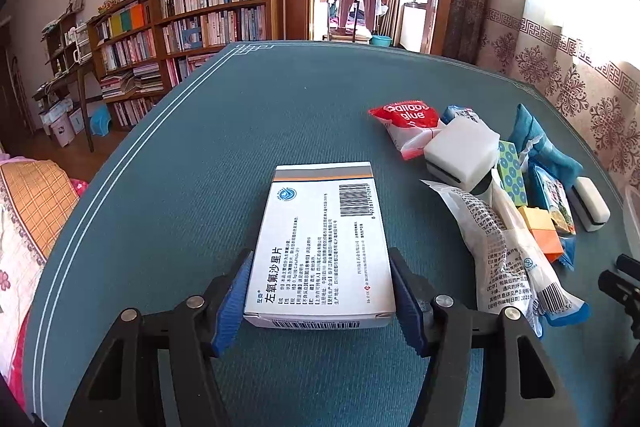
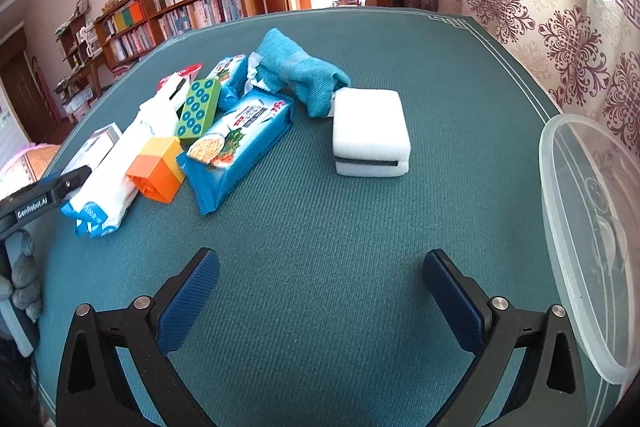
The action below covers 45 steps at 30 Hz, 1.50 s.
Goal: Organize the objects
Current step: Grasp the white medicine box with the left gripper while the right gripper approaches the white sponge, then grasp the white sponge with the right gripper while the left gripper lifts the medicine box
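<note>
My left gripper (image 1: pixel 322 293) is shut on a white medicine box (image 1: pixel 320 239), its blue pads pressing both long sides, low over the teal table (image 1: pixel 240 131). A pile lies to its right: a red glue packet (image 1: pixel 404 123), a white sponge (image 1: pixel 460 153), a white printed packet (image 1: pixel 504 251), an orange block (image 1: pixel 542 231). My right gripper (image 2: pixel 320 291) is open and empty over bare cloth. Ahead of it lie a white sponge (image 2: pixel 370 133), a blue noodle packet (image 2: pixel 236 151), a green block (image 2: pixel 199 109), an orange-yellow block (image 2: pixel 158 169) and a folded blue cloth (image 2: pixel 300 71).
A clear plastic container (image 2: pixel 588 239) stands at the table's right edge, beside the right gripper. The left gripper's body (image 2: pixel 44 199) shows at the far left of the right wrist view. Bookshelves (image 1: pixel 192 23) line the far wall; a curtain (image 2: pixel 560 39) hangs right.
</note>
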Each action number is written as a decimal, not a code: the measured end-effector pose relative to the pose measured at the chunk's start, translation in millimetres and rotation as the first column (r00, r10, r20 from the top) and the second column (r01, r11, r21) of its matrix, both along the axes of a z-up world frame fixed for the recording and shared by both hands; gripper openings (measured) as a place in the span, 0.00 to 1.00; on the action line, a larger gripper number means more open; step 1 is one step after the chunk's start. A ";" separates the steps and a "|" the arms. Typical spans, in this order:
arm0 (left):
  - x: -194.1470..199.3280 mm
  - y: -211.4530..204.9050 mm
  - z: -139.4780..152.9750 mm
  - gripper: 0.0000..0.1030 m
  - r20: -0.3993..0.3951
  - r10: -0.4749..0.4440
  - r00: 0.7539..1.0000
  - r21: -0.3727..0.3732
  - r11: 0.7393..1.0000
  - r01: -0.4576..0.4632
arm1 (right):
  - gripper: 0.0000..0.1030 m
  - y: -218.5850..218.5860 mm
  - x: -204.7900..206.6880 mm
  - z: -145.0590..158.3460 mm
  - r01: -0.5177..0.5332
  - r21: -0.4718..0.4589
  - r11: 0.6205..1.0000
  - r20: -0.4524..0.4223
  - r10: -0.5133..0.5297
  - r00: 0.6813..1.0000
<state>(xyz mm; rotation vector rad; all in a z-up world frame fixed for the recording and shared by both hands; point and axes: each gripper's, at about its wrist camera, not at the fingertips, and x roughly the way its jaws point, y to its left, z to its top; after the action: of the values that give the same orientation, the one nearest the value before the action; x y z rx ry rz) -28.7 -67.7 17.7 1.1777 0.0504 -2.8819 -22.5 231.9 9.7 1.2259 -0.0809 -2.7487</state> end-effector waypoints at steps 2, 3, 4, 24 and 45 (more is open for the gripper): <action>-0.2 -0.7 0.1 0.65 0.000 0.004 1.000 0.000 1.000 -0.004 | 0.88 3.8 -8.8 2.4 0.021 -0.008 1.000 -0.005 -0.021 1.000; -0.7 -1.1 -0.2 0.65 0.002 0.006 1.000 0.002 1.000 -0.006 | 0.86 5.0 -13.8 3.4 0.030 -0.006 1.000 -0.007 -0.030 1.000; -1.2 -1.7 -0.3 0.65 0.003 0.008 1.000 0.004 1.000 -0.008 | 0.85 5.1 -18.7 4.4 0.040 0.001 0.999 -0.011 -0.039 0.999; 4.2 0.4 3.1 0.64 -0.008 0.005 1.000 -0.005 1.000 -0.006 | 0.44 2.1 -40.2 11.7 0.073 0.061 0.995 -0.060 -0.069 0.996; 27.0 35.9 34.8 0.64 -0.076 -0.054 0.996 0.008 0.998 0.055 | 0.44 73.8 52.4 59.4 0.197 0.058 0.979 -0.198 -0.183 0.963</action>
<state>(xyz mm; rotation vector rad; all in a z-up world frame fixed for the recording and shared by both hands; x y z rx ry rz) -1.7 -31.8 52.5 1.0876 0.0353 -2.9763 29.9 305.6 69.1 1.0109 -0.0769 -3.0493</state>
